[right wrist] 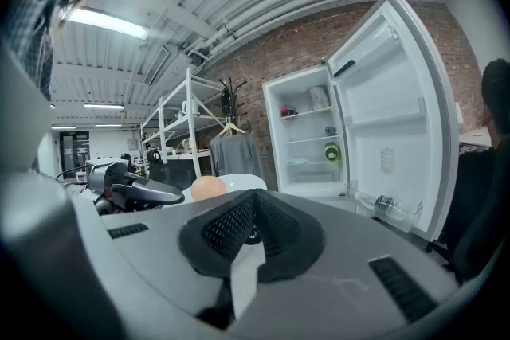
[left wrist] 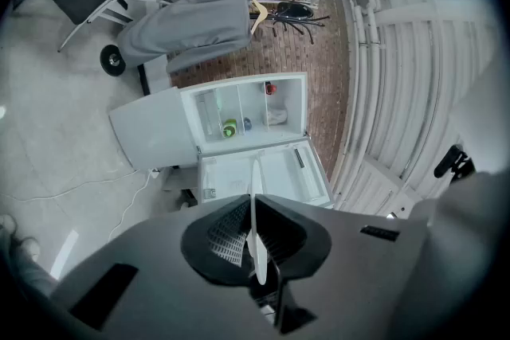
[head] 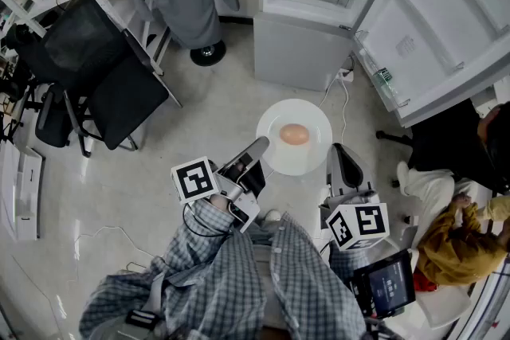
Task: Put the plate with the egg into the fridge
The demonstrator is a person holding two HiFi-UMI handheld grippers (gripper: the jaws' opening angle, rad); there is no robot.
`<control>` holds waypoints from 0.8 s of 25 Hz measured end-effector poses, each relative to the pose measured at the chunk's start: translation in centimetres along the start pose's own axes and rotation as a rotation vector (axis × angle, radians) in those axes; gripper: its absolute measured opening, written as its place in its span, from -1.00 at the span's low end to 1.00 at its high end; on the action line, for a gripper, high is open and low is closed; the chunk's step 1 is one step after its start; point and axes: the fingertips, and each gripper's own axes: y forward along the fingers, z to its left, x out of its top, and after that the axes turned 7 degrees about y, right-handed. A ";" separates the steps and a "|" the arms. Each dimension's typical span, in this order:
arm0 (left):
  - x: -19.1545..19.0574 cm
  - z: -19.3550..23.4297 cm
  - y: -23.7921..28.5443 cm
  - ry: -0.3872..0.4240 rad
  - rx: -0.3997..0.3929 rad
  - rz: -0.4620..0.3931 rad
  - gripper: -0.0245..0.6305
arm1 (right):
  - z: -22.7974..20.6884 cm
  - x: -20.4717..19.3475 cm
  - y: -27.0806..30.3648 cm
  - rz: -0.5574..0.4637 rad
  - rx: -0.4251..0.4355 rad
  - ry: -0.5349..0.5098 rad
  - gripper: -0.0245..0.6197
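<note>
While the person faces the open fridge [head: 296, 44], the white plate [head: 307, 162] is held level in the air between both tongs, well short of the cabinet, with the brown egg [head: 294, 134] lying near its centre. The left gripper [head: 260, 147] is clamped on the plate's left rim, which shows edge-on between its pads. The right gripper [head: 341, 152] is closed, apparently pinching the right rim, though that contact is only partly visible.
</note>
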 end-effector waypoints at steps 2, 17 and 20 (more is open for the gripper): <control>-0.1 -0.1 0.0 0.002 -0.004 -0.001 -0.87 | 0.0 0.0 -0.1 -0.001 0.001 0.001 -0.90; -0.9 -0.3 0.4 -0.003 -0.006 -0.002 -0.87 | -1.5 0.4 -1.2 -0.027 -0.028 0.062 -0.90; -1.2 -0.5 0.6 0.001 -0.006 -0.007 -0.87 | -1.8 0.6 -1.6 -0.030 -0.022 0.063 -0.90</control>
